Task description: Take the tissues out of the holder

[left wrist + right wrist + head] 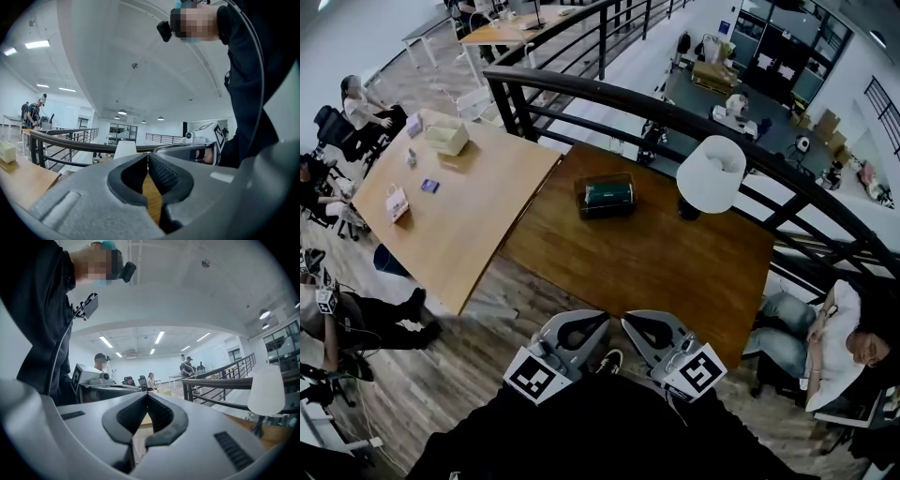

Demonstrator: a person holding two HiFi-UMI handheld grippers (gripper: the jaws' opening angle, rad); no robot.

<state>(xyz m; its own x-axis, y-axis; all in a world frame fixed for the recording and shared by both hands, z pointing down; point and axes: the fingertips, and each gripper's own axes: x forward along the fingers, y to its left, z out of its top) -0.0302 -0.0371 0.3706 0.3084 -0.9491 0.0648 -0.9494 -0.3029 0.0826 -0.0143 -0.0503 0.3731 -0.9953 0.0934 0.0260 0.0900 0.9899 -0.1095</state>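
Note:
The tissue holder [605, 195] is a dark box with a green pack of tissues showing in its top. It stands toward the far side of the dark wooden table [619, 262]. My left gripper [602, 320] and right gripper [627, 322] hover side by side at the table's near edge, well short of the holder. Both are shut with nothing between the jaws. In the left gripper view the jaw tips [148, 161] meet, and they meet in the right gripper view [147, 399] too. The holder is hidden in both gripper views.
A white table lamp [710, 175] stands right of the holder, near the black railing [675, 112]. A lighter table [450, 216] with small items adjoins on the left. A seated person [834, 347] is at the right, and others sit at the far left [356, 112].

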